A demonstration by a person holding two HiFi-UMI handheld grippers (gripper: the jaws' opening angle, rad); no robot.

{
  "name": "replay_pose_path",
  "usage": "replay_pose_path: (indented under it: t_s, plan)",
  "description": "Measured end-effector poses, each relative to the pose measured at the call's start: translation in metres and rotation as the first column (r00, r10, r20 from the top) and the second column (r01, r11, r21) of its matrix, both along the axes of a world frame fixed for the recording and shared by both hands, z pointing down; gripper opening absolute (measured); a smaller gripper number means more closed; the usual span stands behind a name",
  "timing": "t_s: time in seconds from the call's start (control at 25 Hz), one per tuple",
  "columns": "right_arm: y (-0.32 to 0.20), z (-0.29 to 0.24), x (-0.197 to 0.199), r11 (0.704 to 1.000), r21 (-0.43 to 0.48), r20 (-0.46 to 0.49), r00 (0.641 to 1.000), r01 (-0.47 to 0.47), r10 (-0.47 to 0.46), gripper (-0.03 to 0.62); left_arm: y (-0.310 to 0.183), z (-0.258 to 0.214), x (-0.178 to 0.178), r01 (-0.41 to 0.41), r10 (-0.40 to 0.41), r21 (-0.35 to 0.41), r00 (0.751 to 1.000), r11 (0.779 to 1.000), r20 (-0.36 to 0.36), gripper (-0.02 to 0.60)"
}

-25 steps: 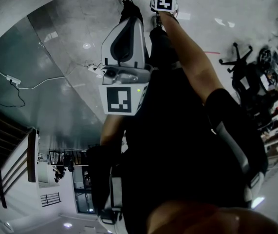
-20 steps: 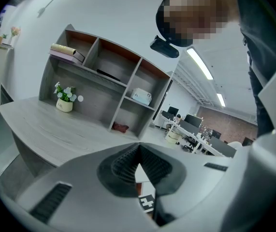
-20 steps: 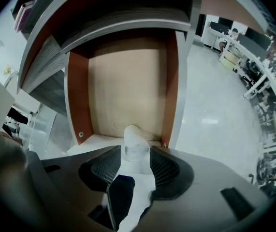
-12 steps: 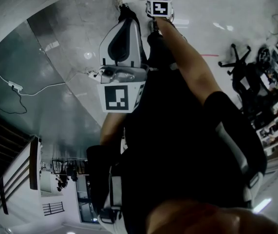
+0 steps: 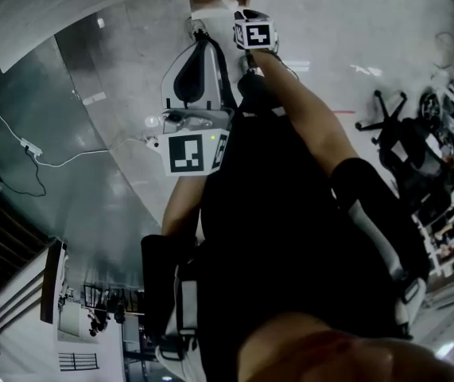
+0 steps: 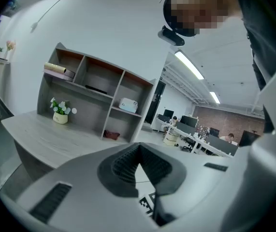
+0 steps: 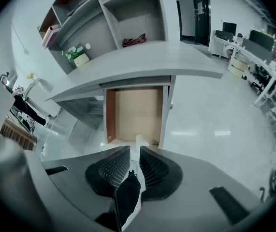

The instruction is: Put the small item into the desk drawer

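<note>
**Right gripper view: small white item lies in the open drawer, tongs clear of it**

Right gripper (image 7: 133, 164) points steeply down over the open light-brown wooden desk drawer (image 7: 135, 108). Its jaws have just been closing and now stand a narrow slit apart, with nothing pinched between the pads. The small white round-topped item (image 7: 142, 139) lies inside the drawer at its near end. It is at 12 o'clock from the jaw tips, just past them, with no contact. The drawer sticks out from under the curved grey desk top (image 7: 142, 62). The drawer's reddish-brown side wall is at 9 o'clock and the glossy pale floor (image 7: 210, 124) at 3 o'clock.

Head view: the same item shows as a pale speck in the drawer at 12 o'clock of the frame. The right gripper is just under it at 6 o'clock. The left gripper sits at about 7 o'clock from the right one, off to the side of the drawer and well apart from the item. A black office chair (image 5: 386, 110) stands on the floor at 3 o'clock, and a white cable (image 5: 52, 156) trails across the floor at 9 o'clock.

Left gripper view: the left gripper (image 6: 138, 149) has its jaw tips pressed together and holds nothing. It looks roughly level across the desk. The grey open-fronted shelf unit (image 6: 94, 88) stands at 10 o'clock. A small pot of white flowers (image 6: 60, 114) is at the shelf's foot, and a white box (image 6: 128, 104) sits in one cubby.
</note>
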State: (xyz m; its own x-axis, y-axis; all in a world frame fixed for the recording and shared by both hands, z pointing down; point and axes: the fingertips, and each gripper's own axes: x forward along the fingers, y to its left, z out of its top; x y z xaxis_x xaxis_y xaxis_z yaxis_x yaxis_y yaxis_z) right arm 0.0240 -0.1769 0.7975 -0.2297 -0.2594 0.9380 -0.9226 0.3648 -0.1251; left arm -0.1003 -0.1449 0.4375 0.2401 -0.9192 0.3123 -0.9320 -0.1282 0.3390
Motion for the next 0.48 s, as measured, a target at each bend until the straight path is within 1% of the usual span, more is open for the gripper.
replay_pose_path:
  t_s: [0.12, 0.28, 0.4, 0.48]
  plan:
    - [0.001, -0.024, 0.008, 1.000, 0.024, 0.044, 0.999, -0.008, 0.007, 0.037, 0.016, -0.013, 0.016, 0.001, -0.002, 0.014, 1.000, 1.000, 0.016, -0.002]
    - [0.008, -0.052, 0.018, 0.999, 0.050, 0.085, 0.996, 0.013, -0.017, 0.005, 0.039, -0.028, 0.035, 0.015, -0.016, 0.035, 0.999, 0.999, 0.042, -0.002]
    - [0.013, -0.075, 0.027, 0.994, 0.097, 0.111, 0.992, 0.040, -0.051, 0.000, 0.058, -0.043, 0.052, 0.037, -0.043, 0.069, 0.995, 0.997, 0.085, -0.002]
    - [0.019, -0.093, 0.033, 0.991, 0.123, 0.138, 0.987, 0.060, -0.077, 0.000, 0.073, -0.051, 0.064, 0.046, -0.054, 0.085, 0.994, 0.995, 0.095, -0.002]
